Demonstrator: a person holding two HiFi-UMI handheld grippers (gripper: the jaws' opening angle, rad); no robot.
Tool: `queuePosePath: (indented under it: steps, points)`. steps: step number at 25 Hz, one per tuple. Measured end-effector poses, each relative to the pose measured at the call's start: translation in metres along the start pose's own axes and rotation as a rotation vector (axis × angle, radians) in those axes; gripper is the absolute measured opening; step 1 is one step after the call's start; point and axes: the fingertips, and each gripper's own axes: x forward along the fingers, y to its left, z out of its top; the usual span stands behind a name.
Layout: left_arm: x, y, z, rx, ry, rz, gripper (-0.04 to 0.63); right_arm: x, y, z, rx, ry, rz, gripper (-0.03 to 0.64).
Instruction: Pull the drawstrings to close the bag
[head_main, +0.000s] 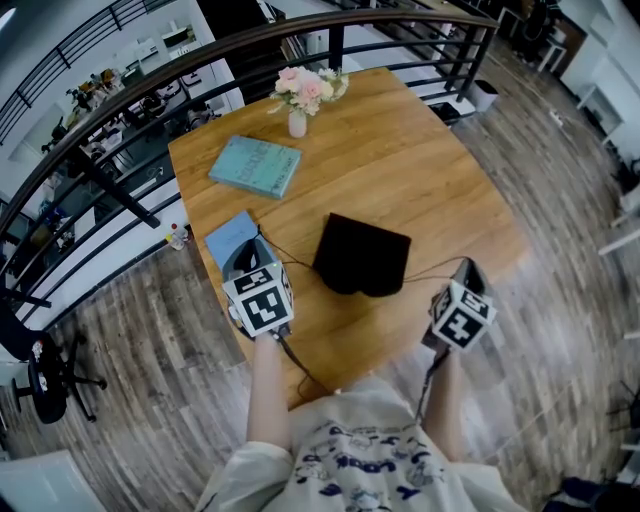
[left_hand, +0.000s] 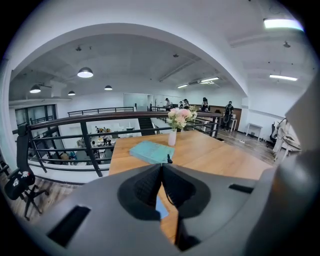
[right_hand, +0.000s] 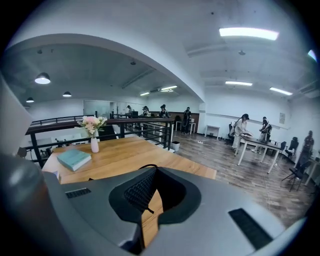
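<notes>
A black drawstring bag lies flat near the middle of the wooden table. Thin black cords run out of it to both sides. The left drawstring leads to my left gripper, whose jaws are shut on it; its knotted end pokes out above the closed pads. The right drawstring stretches to my right gripper at the table's near right edge. That gripper is shut on its cord, and a short loop shows at the tips. Both grippers sit apart from the bag, one on each side.
A teal book and a white vase of pink flowers stand at the far side of the table. A light blue card lies under my left gripper. A dark railing curves round the table's left and back.
</notes>
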Motion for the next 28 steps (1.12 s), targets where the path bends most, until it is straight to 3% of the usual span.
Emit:
queuePosePath:
  steps: [15,19,25,28]
  points:
    - [-0.013,-0.101,-0.027,0.079,0.088,-0.338,0.009,-0.013,0.097,-0.041,-0.037,0.163,0.386,0.011]
    - [-0.023,-0.118,-0.017,0.072,0.038,-0.385,0.009,-0.025,0.117,-0.038,-0.039,0.149,0.467,0.09]
    - [-0.044,-0.141,0.001,0.064,-0.059,-0.442,0.009,-0.044,0.135,-0.026,-0.029,0.14,0.543,0.114]
    - [-0.053,-0.149,0.008,0.056,-0.104,-0.471,0.009,-0.051,0.141,-0.014,-0.018,0.08,0.558,0.114]
